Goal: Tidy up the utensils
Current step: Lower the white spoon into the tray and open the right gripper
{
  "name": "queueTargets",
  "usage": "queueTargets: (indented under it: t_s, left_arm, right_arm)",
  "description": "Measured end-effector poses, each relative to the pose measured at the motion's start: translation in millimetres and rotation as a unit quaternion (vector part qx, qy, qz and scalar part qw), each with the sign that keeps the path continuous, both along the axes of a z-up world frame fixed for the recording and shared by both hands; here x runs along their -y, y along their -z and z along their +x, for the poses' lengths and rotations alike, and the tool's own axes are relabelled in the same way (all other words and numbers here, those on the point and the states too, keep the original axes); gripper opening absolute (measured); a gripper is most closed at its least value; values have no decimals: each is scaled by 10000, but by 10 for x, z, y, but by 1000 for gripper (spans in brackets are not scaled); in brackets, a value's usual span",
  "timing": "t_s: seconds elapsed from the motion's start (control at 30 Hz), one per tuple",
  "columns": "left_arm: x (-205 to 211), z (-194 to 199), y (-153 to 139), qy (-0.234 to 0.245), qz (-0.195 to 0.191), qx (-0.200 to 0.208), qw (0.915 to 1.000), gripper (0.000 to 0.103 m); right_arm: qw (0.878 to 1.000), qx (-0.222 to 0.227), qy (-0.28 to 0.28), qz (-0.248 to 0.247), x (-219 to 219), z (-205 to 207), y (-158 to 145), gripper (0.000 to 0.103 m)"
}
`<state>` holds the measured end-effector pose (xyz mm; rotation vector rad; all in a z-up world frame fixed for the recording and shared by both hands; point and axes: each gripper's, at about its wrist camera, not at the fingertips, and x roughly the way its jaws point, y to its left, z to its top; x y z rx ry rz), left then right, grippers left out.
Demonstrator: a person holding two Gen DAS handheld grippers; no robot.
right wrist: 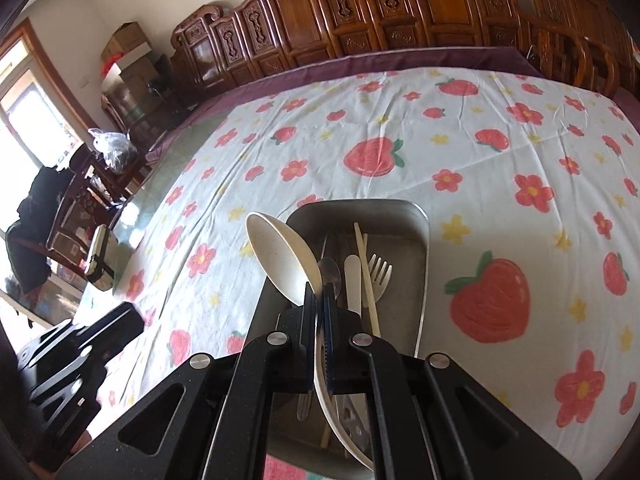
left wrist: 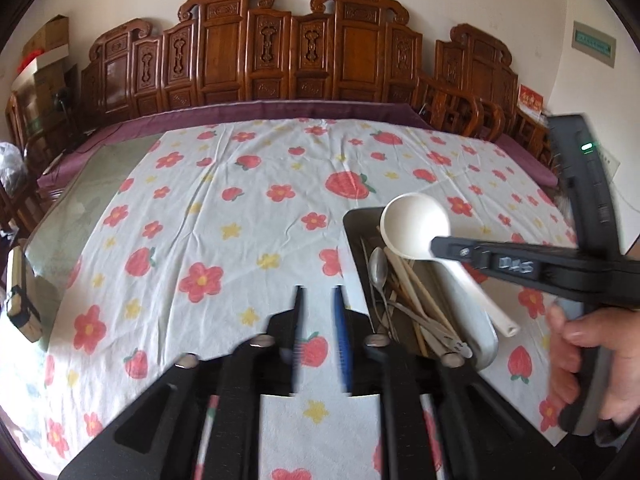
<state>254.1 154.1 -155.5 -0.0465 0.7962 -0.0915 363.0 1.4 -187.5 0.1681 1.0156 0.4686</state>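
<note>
white ladle: the big pale plastic spoon is the utensil in hand, pinched by its handle and carried over the left part of the metal tray.
right tongs: the right tongs are clamped tight on the ladle's handle, just behind the bowl; the rest of the handle runs back under them toward the person.
ladle axis: bowl ahead and a little left of the tongs, handle trailing back and down; seen from the left wrist, the ladle lies slantwise across the tray, its hollow handle end past the tray's near right rim.
ladle height: judged to be off the tray, since only the tongs carry it; whether the handle end brushes the rim I cannot tell.
tray contents: straight below and ahead lie a metal spoon, a pale flat utensil, chopsticks and a fork, all lengthwise along the tray.
left tongs: the left tongs stand slightly apart with nothing between them, over the flowered cloth on the tabletop, just left of the tray.
nearer hand: the right one, already holding; the left is beside the tray and free.
coming move, as a judgement: turning the ladle until its long axis matches the tray's, then lowering it among the others.
</note>
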Motion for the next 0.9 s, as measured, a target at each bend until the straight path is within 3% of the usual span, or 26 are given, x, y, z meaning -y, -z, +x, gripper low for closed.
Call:
queueTargets:
  t_s: [0.27, 0.57, 0.77, 0.83, 0.9]
  left_arm:
    - [30, -36, -81, 55, -30, 139, 9999, 22]
    - [54, -44, -79, 62, -4, 155, 9999, 27]
    - [62, -54, -76, 67, 21, 167, 9998, 27]
    - [58, -54, -73, 58, 26, 159, 9999, 27]
    - [50, -56, -72, 53, 29, 169, 9998, 27]
  right_arm:
    - [9999, 22, 139, -98, -43, 133, 108, 8]
    - [9998, 0, -117, -137, -74, 94, 150, 8]
    - [9996, -48, 142, 249, -20, 158, 79, 5]
    - [9996, -34, 178, 238, -23, 167, 66, 8]
    - [9995, -72, 195, 222, -5, 188, 74, 18]
